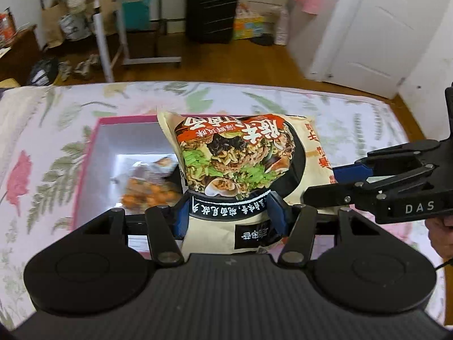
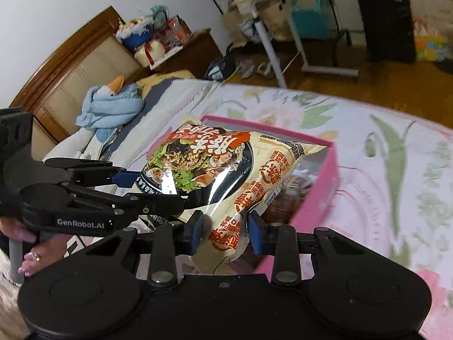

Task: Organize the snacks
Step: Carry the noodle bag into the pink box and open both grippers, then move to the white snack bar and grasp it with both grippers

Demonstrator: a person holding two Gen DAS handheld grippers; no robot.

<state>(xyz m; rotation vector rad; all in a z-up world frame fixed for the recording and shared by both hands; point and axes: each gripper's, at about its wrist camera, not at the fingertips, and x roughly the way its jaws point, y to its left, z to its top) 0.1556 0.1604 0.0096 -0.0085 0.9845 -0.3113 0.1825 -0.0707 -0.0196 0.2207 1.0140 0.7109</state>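
A large instant-noodle packet (image 1: 240,164) (image 2: 215,164), cream with a noodle-bowl picture, hangs tilted over a pink box (image 1: 90,153) (image 2: 325,187) on the floral bedsheet. My left gripper (image 1: 228,215) is shut on its near bottom edge, blue pads pressing both sides; in the right wrist view it (image 2: 158,191) reaches in from the left. My right gripper (image 2: 226,233) is shut on the packet's near corner, and comes in from the right (image 1: 322,184) in the left wrist view. Inside the white-lined box lies an orange snack bag (image 1: 147,195), partly hidden by the packet.
The bed's far edge drops to a wooden floor with a folding table (image 1: 127,22), a black suitcase (image 1: 212,8) and a white door (image 1: 376,28). A blue bundle of cloth (image 2: 110,104) lies near the wooden headboard (image 2: 65,68). A hand (image 2: 31,243) holds the left gripper's handle.
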